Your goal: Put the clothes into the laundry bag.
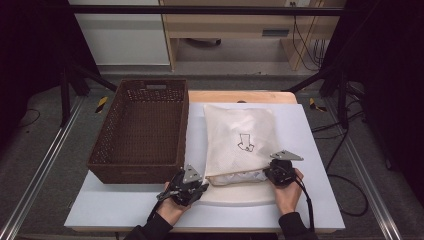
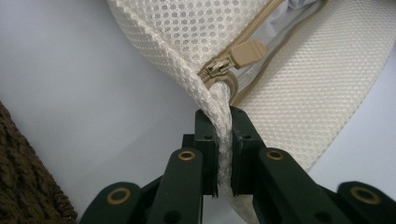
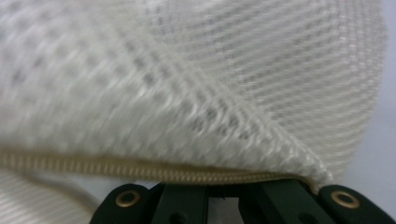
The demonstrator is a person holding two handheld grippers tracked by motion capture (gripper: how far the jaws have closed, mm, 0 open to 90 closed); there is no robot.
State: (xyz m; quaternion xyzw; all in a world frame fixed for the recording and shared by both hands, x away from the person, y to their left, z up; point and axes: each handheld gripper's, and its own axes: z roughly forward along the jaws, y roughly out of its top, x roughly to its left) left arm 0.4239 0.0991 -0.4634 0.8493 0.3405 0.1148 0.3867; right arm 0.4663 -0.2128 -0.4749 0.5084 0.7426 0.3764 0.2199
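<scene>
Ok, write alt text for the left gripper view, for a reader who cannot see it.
The left gripper pinches a corner of a cream mesh bag between its two black jaws, just below the tan zipper pull. The bag lies on a pale table, with a brown wicker basket at lower left.

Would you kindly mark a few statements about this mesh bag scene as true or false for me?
1. The left gripper pinches a corner of the mesh laundry bag. True.
2. The zipper pull sits near that pinched corner. True.
3. The bag lies inside the wicker basket. False: it lies on the white table, to the right of the basket.
4. The bag is black. False: it is cream white with a beige zipper.
5. The right gripper is at the bag's near edge. True.
</scene>
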